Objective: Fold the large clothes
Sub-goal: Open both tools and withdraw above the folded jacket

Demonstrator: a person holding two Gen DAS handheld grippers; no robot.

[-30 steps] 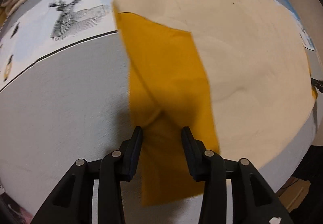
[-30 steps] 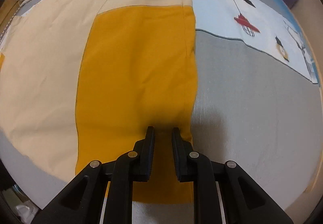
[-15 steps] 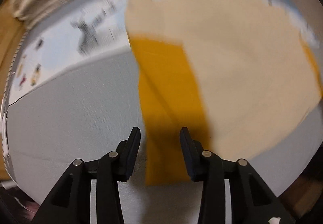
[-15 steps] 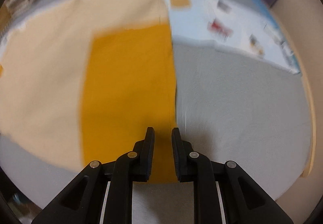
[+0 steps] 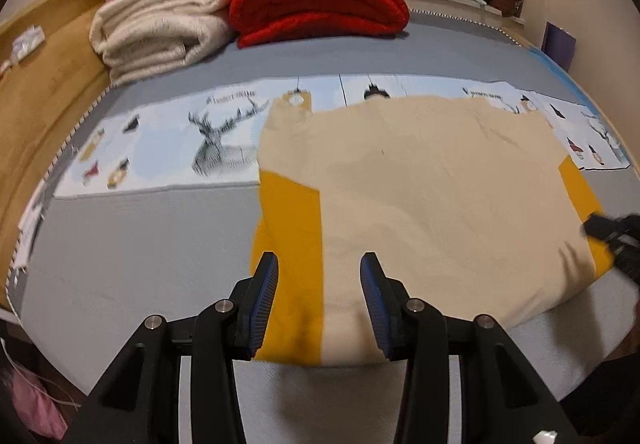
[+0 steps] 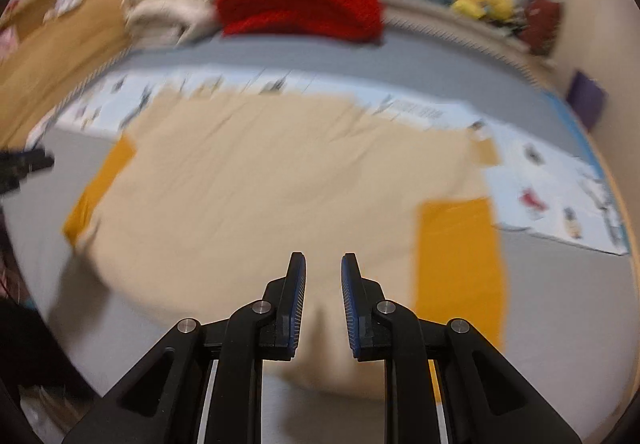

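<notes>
Both claws have lifted back from the cloth since the earlier frames. Left gripper, jaws just widening, stands apart and empty; right gripper is narrowly parted, seemingly holding nothing through the blur. Cream-and-mustard garment lies flat mid-frame on the grey bed, red blanket at top.

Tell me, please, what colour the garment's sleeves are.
Mustard yellow sleeves, clearest in the left wrist view.

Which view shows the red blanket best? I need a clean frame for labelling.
The left wrist view: the red blanket is sharp there, folded beside the cream blankets at the far end of the bed. The right wrist view shows it too, but smeared by motion blur.
</notes>
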